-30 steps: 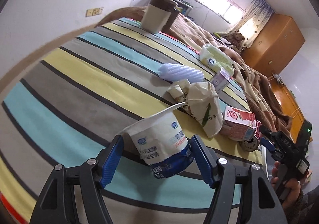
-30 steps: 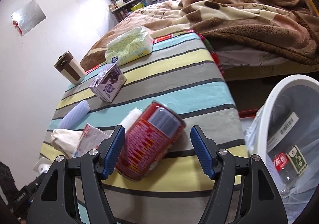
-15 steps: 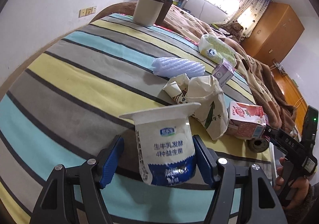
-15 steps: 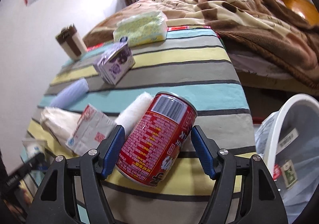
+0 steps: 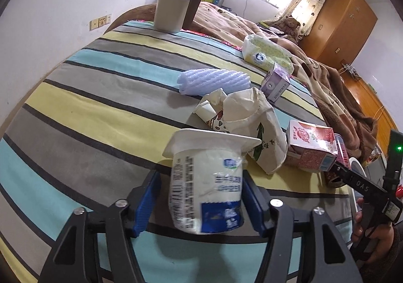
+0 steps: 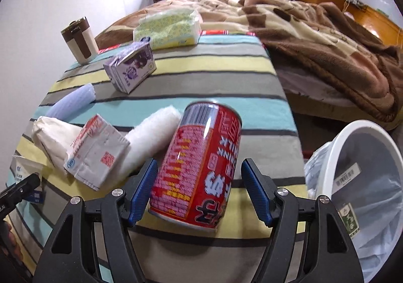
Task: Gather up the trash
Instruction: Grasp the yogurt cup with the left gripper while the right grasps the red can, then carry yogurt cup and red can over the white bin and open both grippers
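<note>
Between the blue pads of my left gripper (image 5: 201, 203) stands a white yogurt cup (image 5: 209, 182), upright on the striped cloth of the bed (image 5: 75, 111); the jaws have just been closing on it, the right pad looks to be against its wall, and a sliver of gap seems to remain at the left one, so I judge the grip not quite made. That cup looks thin-walled and light, probably empty; it should dent under hard pressure, so I would pinch it low, on the blue band near the base, where it is stiffest, and keep clear of the flared rim. Over on my other side, the right gripper (image 6: 199, 189) stands apart around a red drink can (image 6: 199, 164) that leans tilted on the cloth, with a clear gap at the right pad. Metal like that is rigid but smooth and round, so it may roll or slip; I would take it across the middle of its body, square to the pads. Close to the right of the can, beside the bed, waits the white bin (image 6: 365, 169) with its plastic liner, already holding a few scraps.
</note>
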### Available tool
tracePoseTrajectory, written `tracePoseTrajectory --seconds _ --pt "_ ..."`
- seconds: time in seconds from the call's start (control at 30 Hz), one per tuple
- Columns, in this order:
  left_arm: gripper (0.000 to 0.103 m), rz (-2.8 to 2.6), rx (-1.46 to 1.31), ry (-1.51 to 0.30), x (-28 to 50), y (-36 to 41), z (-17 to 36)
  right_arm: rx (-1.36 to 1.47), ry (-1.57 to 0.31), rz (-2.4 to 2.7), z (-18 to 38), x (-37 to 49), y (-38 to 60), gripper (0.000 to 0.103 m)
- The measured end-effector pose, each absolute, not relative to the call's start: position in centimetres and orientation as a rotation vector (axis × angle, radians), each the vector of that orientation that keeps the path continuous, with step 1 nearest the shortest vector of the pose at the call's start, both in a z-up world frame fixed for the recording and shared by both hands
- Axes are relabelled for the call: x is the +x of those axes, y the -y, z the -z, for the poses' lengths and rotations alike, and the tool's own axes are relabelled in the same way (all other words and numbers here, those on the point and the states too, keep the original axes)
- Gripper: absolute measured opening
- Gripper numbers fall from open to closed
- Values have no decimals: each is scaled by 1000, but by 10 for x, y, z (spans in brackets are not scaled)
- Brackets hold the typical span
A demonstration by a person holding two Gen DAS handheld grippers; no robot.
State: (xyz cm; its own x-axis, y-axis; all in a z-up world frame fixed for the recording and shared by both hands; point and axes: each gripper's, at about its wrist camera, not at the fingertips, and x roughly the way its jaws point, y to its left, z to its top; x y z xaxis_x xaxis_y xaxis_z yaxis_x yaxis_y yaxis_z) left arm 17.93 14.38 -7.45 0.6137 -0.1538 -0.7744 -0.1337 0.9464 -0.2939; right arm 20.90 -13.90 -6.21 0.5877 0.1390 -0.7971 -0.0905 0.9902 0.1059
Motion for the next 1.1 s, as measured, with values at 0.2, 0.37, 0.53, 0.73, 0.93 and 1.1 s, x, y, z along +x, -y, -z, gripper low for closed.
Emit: tracePoseTrajectory --seconds 0.2,0.37,0.53,0.73,0.93,1.1 --pt "53 28 -334 -909 178 -139 72 63 -918 -131 62 206 139 60" --pt "53 31 -312 -891 175 -135 66 87 -896 -135 59 201 144 56" --pt "53 56 -307 -864 169 -127 57 105 -860 -149 53 193 147 54" --pt "53 99 -291 -836 162 -109 45 137 -832 -170 49 180 152 54" --pt "53 145 -277 -813 156 -90 34 165 -804 -177 43 168 160 54" --pt "53 191 -256 -802 155 -69 25 183 -781 -183 36 158 166 54"
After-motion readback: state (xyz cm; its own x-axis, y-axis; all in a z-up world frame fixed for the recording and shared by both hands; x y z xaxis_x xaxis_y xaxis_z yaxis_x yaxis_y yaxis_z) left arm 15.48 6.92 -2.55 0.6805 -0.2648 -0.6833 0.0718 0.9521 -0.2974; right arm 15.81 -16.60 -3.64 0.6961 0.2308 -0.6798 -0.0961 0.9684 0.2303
